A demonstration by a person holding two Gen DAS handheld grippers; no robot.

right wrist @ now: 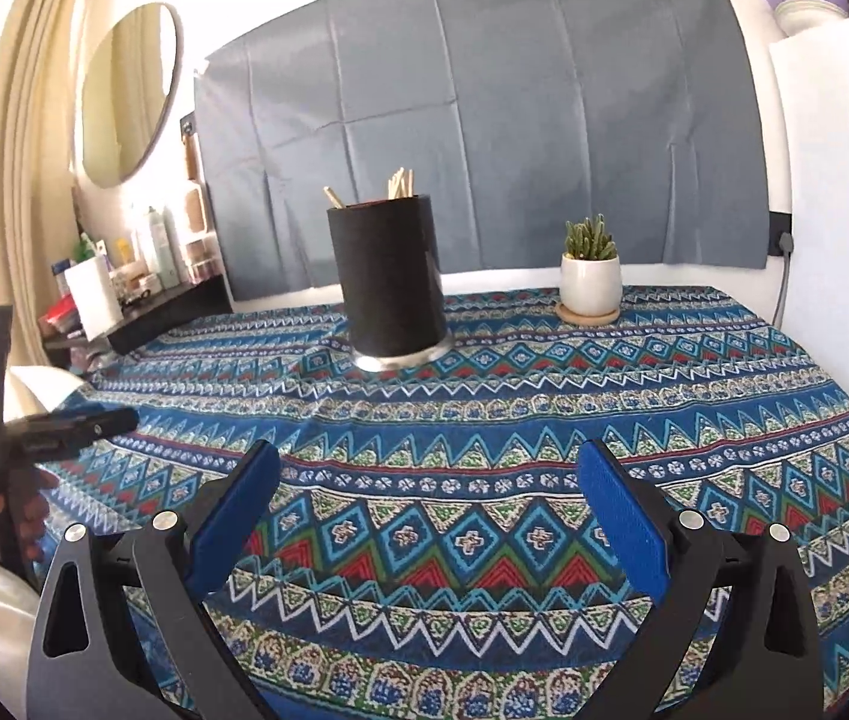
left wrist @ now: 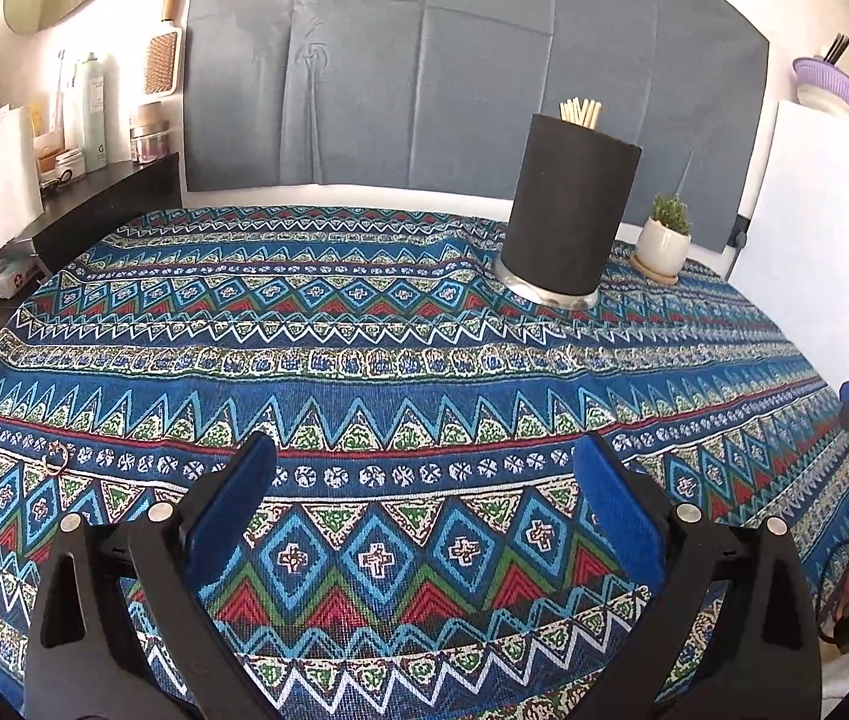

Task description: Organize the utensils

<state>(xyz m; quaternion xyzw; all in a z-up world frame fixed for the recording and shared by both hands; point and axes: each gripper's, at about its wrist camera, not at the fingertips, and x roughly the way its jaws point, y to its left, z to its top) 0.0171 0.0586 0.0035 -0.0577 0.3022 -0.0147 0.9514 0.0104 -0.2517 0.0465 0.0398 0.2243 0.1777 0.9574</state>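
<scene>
Looks done or nearly: chopsticks (right wrist: 398, 182) stand in black holder (right wrist: 391, 276), no loose utensils near it, left gripper (left wrist: 424, 501) and right gripper (right wrist: 427, 495) wide open, empty.

My tablecloth (left wrist: 364, 372) is blue w/ zigzag bands, diamonds & crosses in teal, red, green, white. Utensil holder (left wrist: 568, 216) is matte black w/ a silver base; chopsticks (left wrist: 581, 113) in it are pale wood. Plant pot (right wrist: 591, 283) is white, plant green, on a tan coaster. Backdrop cloth (right wrist: 484, 120) is grey-blue. Pads on my left gripper (left wrist: 424, 480) & right gripper (right wrist: 429, 480) are blue, frames black.
</scene>
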